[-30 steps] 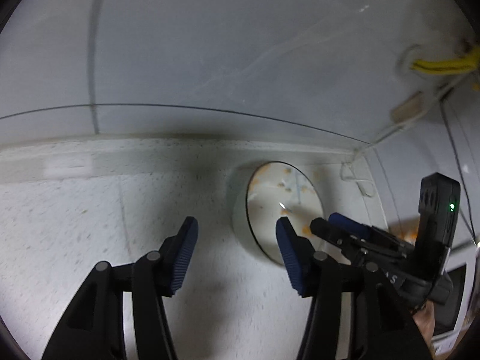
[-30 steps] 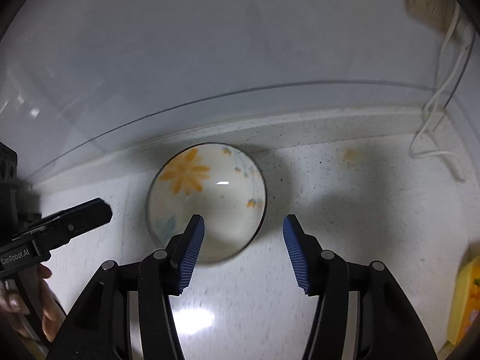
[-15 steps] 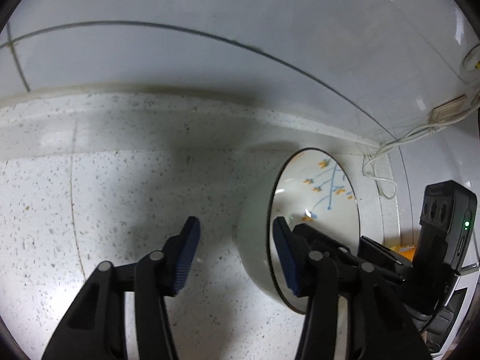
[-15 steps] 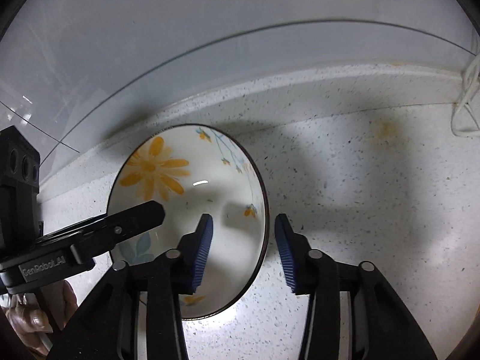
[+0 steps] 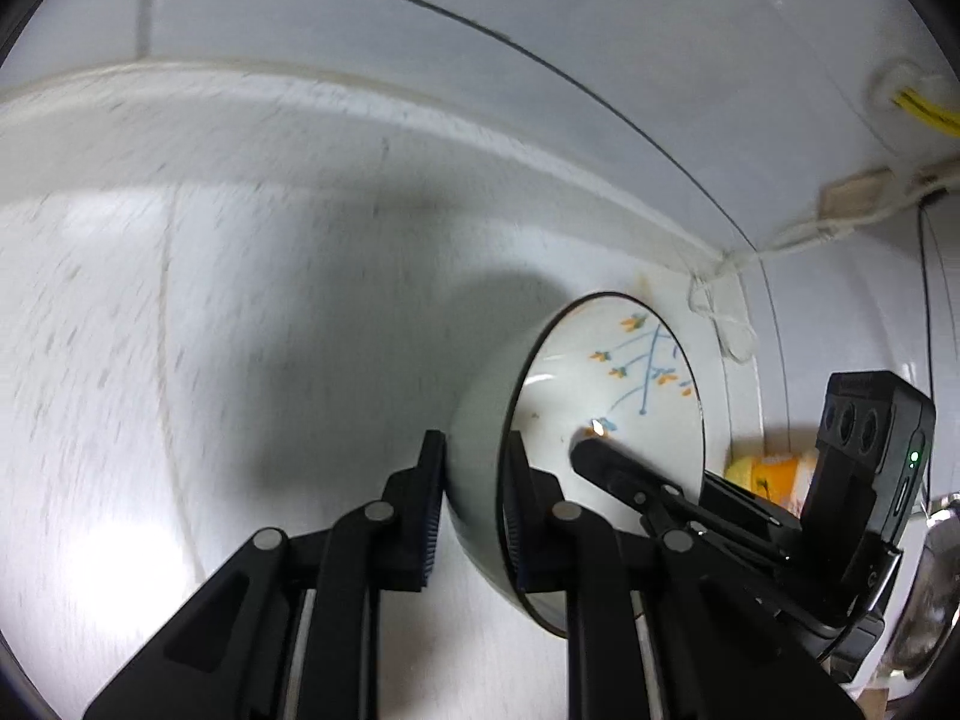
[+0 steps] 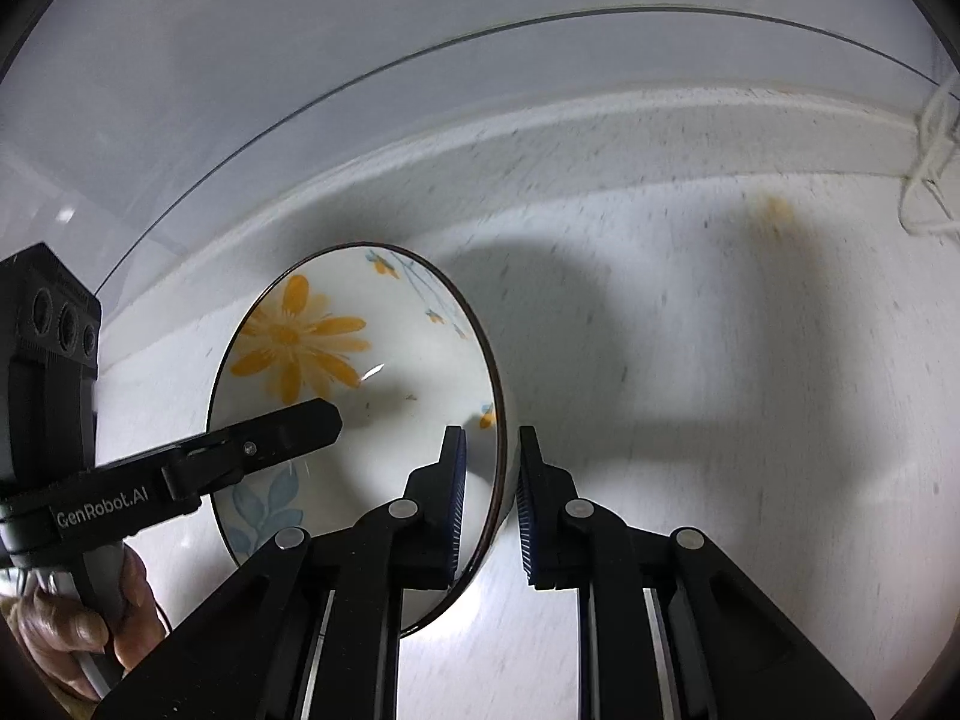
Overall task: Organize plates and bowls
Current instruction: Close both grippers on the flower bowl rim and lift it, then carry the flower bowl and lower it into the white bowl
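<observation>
We have one floral bowl (image 5: pixel 606 414) pinched from both sides, at lower centre-right of the left wrist view and lower centre-left of the right wrist view. Our left gripper (image 5: pixel 471 501) has its jaws clamped across the bowl's wall, one pad on the pale outside and one just inside the dark rim. Our right gripper (image 6: pixel 491 501) does the same on the opposite edge, jaws closed onto the wall with the rim running between the pads. The bowl shows an orange daisy and blue leaves inside and sits over the speckled white countertop (image 6: pixel 750 372); whether its base touches the surface we cannot tell, though the blur across the counter suggests motion.

We judge that the step in hand is the two-handed pickup of this bowl, early in the sorting. Next we need to lift it level, keeping both grips matched so the rim does not twist out of either pad, and carry it to wherever the bowls get stacked. That stack is not in view. A yellow-orange container (image 5: pixel 774 471) stands at the right edge of the left view, so we should steer clear of it.
</observation>
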{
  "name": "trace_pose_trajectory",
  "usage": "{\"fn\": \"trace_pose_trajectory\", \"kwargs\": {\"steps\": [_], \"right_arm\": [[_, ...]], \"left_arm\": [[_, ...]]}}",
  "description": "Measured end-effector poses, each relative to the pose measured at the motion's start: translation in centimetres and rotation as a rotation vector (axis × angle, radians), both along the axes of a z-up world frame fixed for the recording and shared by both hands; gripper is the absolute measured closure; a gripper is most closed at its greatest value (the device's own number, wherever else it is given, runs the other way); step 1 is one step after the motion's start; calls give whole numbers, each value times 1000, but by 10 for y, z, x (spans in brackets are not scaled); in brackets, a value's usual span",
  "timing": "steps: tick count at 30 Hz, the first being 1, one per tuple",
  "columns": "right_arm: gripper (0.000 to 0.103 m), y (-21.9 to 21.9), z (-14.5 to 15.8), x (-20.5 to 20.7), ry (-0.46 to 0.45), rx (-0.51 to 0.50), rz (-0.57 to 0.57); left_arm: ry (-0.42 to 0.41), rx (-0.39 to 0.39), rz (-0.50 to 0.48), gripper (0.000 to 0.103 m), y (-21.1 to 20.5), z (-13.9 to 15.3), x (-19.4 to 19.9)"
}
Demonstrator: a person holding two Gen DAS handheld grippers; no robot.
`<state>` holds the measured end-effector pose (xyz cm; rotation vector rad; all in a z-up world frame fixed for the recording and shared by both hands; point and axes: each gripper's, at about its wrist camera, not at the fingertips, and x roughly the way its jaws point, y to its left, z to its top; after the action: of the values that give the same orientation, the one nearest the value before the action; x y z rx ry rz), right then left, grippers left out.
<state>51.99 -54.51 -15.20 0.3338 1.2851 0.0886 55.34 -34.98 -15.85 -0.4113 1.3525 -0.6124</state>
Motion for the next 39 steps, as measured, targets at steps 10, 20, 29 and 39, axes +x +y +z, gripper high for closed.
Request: {"fn": "trace_pose_trajectory", "kwargs": {"steps": [10, 20, 29, 39], "right_arm": [[88, 46, 81, -102, -67, -22, -2], [88, 140, 115, -218, -93, 20, 14], [88, 181, 65, -245, 17, 79, -6], [87, 167, 70, -258, 6, 118, -1]], "left_arm": [[-30, -59, -23, 86, 56, 75, -111], [4, -27, -10, 86, 171, 93, -228], [52, 27, 1, 87, 205, 46, -258], [-27, 113, -15, 83, 189, 57, -259]]}}
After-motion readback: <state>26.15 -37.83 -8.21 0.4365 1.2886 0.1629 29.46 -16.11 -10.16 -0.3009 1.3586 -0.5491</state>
